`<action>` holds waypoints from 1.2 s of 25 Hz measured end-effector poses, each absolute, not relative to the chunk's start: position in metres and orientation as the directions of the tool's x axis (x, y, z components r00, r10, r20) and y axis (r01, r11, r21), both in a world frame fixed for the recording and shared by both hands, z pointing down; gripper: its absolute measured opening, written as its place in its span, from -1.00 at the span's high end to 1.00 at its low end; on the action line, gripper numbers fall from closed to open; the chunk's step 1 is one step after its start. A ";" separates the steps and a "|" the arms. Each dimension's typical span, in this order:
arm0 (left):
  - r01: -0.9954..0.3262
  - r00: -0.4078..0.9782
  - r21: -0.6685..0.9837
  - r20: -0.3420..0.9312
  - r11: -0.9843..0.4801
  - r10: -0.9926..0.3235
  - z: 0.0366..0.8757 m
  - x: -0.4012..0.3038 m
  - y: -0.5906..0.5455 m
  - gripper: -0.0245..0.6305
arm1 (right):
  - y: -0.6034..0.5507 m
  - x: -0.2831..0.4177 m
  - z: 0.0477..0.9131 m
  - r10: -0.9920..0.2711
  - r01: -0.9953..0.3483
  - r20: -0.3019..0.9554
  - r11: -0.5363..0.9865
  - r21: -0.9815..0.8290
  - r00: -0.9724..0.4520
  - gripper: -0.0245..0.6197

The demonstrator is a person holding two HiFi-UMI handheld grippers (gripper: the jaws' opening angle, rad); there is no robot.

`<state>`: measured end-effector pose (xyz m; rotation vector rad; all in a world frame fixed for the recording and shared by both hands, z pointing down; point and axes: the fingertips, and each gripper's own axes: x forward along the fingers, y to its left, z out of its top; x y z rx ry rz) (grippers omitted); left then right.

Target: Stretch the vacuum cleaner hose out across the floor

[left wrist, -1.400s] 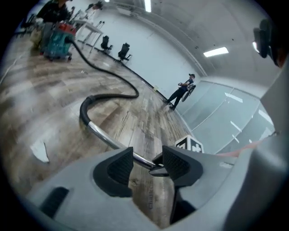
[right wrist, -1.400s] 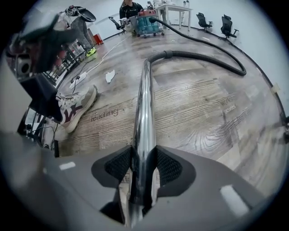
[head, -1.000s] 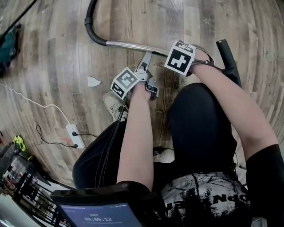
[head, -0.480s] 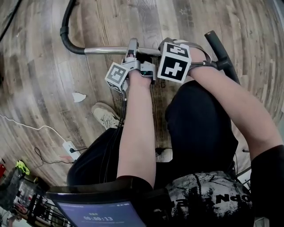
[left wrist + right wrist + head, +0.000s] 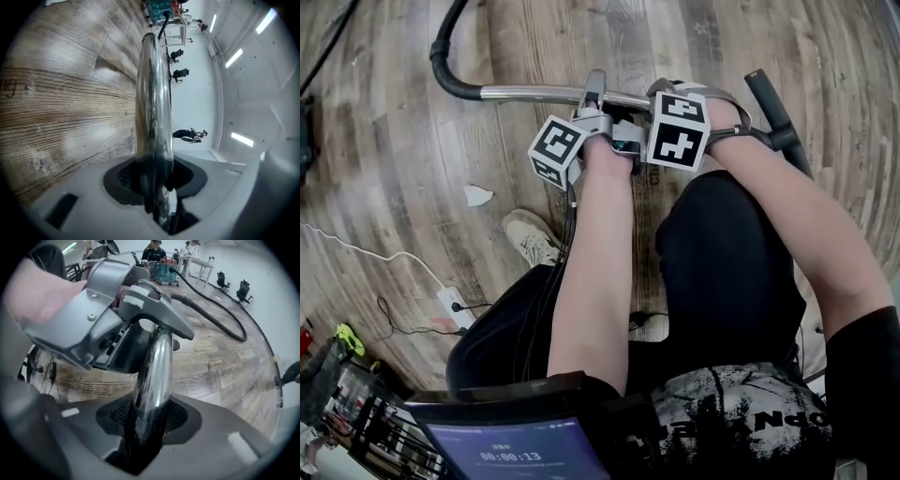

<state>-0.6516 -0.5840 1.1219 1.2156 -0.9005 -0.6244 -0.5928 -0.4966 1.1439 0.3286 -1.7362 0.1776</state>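
**A:** Head view?
**B:** My left tool (image 5: 594, 89) and right tool (image 5: 661, 94) sit side by side on the chrome tube (image 5: 530, 93). The hose (image 5: 442, 58) curves off beyond my left tool.
**A:** Left gripper view?
**B:** Its jaws have just been closing and now grip the tube.
**A:** Right gripper view?
**B:** Clamped on it too, probably so I can drag it with both tools.

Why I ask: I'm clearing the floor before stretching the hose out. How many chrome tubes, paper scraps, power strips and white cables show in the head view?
Chrome tube: 1
Paper scrap: 1
Power strip: 1
White cable: 1
Total: 4
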 end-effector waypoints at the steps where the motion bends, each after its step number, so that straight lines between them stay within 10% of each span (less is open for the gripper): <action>1: -0.064 0.534 0.968 0.239 0.244 -0.811 1.120 -0.650 -0.582 0.53 | -0.494 -0.593 1.144 -0.104 -0.325 0.979 0.945 0.043 -0.174 0.42; 18: -0.100 0.485 0.993 0.097 0.055 -0.869 1.063 -0.688 -0.629 0.55 | -0.516 -0.573 1.135 -0.206 -0.387 0.962 0.914 0.124 -0.178 0.51; 30: -0.344 0.477 0.934 0.261 0.095 -0.839 1.053 -0.699 -0.631 0.47 | -0.512 -0.593 1.120 -0.194 -0.388 0.968 0.914 0.119 -0.161 0.68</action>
